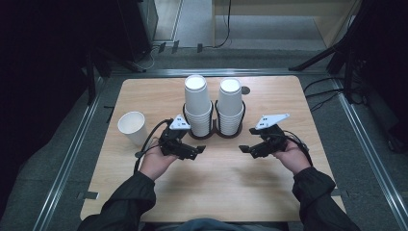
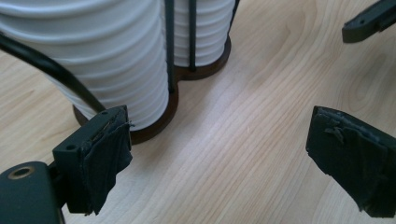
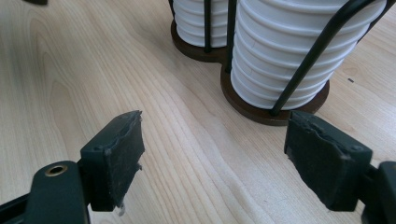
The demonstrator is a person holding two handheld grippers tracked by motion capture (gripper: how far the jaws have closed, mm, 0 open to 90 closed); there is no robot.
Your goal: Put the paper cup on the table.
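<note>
Left gripper [image 1: 196,151] and right gripper [image 1: 246,149]: jaws wide apart, nothing between them, low over the table [image 1: 216,187]. Just beyond, two cup stacks [image 1: 214,108] stand upright in a wire holder [image 1: 214,134]. Cups likely light, thin, crushable; grip gently near the rim. Single cup [image 1: 133,127] at left.

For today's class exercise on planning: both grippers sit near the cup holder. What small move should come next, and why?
Probably ease the left gripper up toward the top of the left cup stack. Its jaws are open with nothing between them, that stack is nearest, and one single cup already stands apart on the table.
</note>
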